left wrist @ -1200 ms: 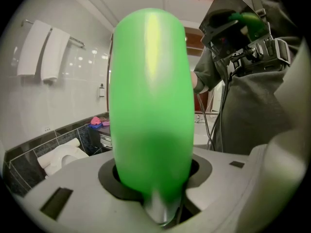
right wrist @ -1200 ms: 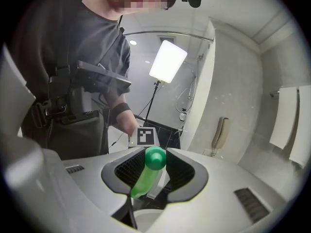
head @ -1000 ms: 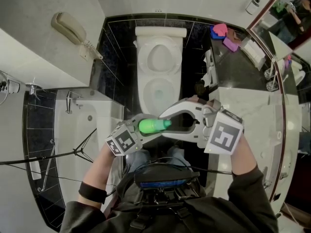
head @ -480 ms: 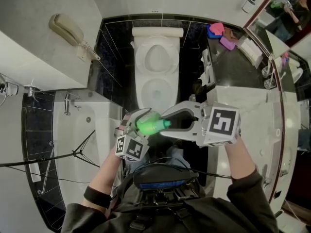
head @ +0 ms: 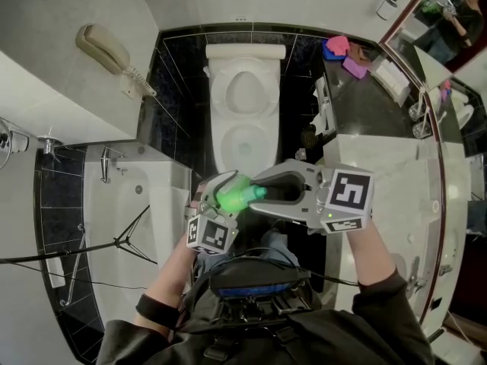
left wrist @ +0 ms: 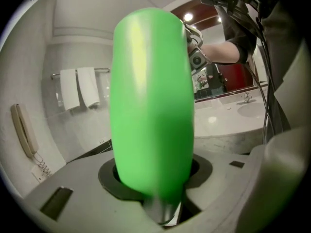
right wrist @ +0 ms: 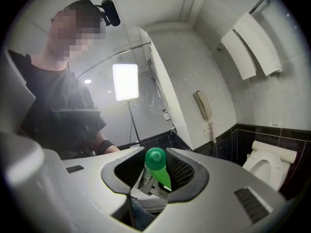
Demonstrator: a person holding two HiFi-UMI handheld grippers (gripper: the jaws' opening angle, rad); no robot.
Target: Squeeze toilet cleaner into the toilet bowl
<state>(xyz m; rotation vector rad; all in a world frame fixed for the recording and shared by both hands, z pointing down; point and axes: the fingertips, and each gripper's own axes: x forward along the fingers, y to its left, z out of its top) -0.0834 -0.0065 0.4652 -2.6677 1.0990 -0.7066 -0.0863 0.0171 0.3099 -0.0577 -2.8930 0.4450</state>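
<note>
A bright green toilet cleaner bottle (head: 230,197) lies level in front of the person, just short of the white toilet (head: 221,131), whose seat is down and lid up. My left gripper (head: 222,190) is shut on the bottle's body, which fills the left gripper view (left wrist: 150,106). From the right, my right gripper (head: 264,193) has its jaws round the bottle's cap (right wrist: 156,157). The dark pads sit against both sides of the cap. In the right gripper view the toilet (right wrist: 266,163) shows at the lower right.
A wall phone (head: 106,48) hangs at the left above the bathtub (head: 133,204). A light stand (head: 114,239) straddles the tub. A marble sink counter (head: 396,177) runs along the right, with pink and purple cloths (head: 346,52) beyond it.
The left gripper has swung round with the bottle, so its marker cube now sits below the bottle. The right gripper has rolled about the cap. The bottle stays in front of the toilet.
</note>
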